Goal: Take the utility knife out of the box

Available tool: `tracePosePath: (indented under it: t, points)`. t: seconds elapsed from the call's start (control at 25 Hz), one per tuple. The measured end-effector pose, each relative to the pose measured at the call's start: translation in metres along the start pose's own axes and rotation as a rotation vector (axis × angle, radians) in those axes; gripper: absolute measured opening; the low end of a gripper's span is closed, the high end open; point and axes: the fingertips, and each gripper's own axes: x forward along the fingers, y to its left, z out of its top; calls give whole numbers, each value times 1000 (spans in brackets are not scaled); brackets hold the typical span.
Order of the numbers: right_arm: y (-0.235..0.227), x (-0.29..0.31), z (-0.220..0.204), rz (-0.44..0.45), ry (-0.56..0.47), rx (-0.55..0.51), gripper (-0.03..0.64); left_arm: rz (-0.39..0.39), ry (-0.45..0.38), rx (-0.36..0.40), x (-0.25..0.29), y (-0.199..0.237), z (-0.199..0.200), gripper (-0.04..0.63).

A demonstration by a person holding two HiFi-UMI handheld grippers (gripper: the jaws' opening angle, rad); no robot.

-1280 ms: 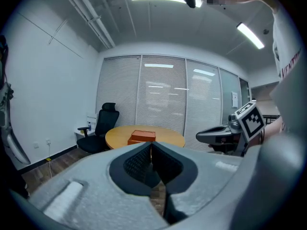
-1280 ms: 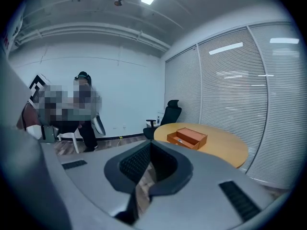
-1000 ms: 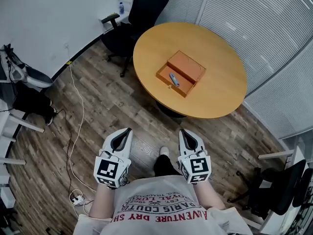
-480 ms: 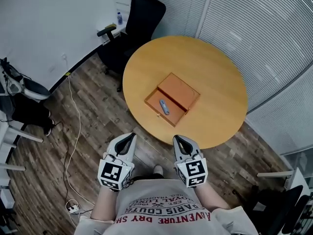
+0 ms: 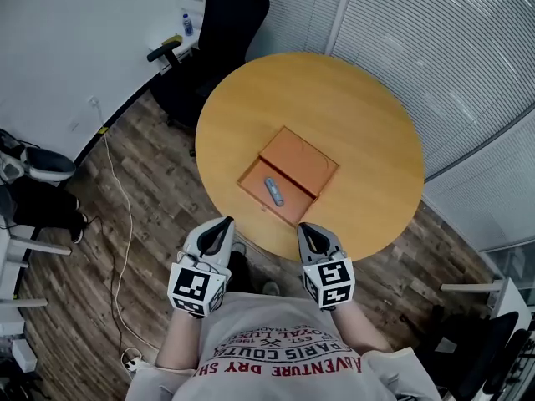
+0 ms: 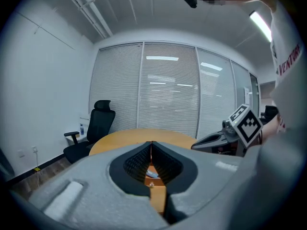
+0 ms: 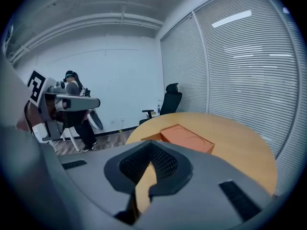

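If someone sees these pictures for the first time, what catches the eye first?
The round table in the middle of the head view, with an open orange box near its front edge and a grey knife lying inside. Below it, the left gripper and right gripper point toward the table, both shut and empty.

The person's shirt (image 5: 276,353) reads, upside down, "ADVENTURE DRY", seemingly "PARIS COUTU" and "1962"

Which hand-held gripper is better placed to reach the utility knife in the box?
Probably left: the left hand-held gripper points straight at the utility knife; the right hand-held gripper's view shows only the box.
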Motion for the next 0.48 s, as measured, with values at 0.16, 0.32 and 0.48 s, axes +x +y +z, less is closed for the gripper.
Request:
tracePosePath:
  t: [0.16,0.32,0.48]
  points:
    - [-10,32,16,-47,2,11,8,-66,3,16,36,28,10,11]
    - [-15,66,25,-89,33,44,8,-140,14,29,69,59,17,11]
    - [-18,100,11,-121,160,84,8,-234,32,44,101,81,18,11]
